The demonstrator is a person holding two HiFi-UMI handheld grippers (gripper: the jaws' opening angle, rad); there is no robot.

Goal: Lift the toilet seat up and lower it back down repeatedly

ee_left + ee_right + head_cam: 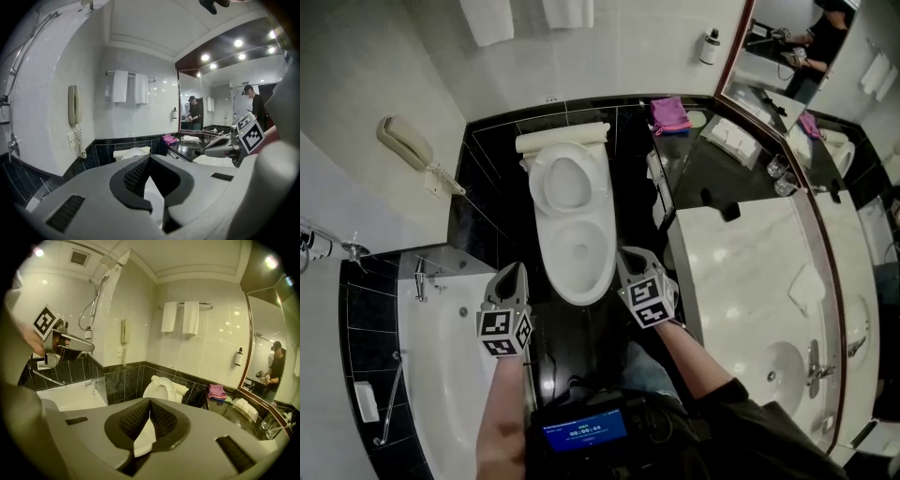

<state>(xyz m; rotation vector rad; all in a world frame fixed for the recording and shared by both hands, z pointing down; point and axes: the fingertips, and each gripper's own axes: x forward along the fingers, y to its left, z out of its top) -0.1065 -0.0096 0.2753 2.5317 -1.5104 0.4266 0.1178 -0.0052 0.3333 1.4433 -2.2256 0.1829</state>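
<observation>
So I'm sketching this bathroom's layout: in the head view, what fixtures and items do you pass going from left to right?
In order: wall phone → toilet → pink cloth → soap bottle → sink basin.

A cream wall telephone (405, 142) hangs above the white bathtub (441, 394). A pink cloth (669, 112) lies on the black worktop (712, 173), near folded white towels (733, 139). Two hanging towels (120, 86) drape over a rail, and a bottle (710, 45) sits beside the mirror (797, 66).
</observation>
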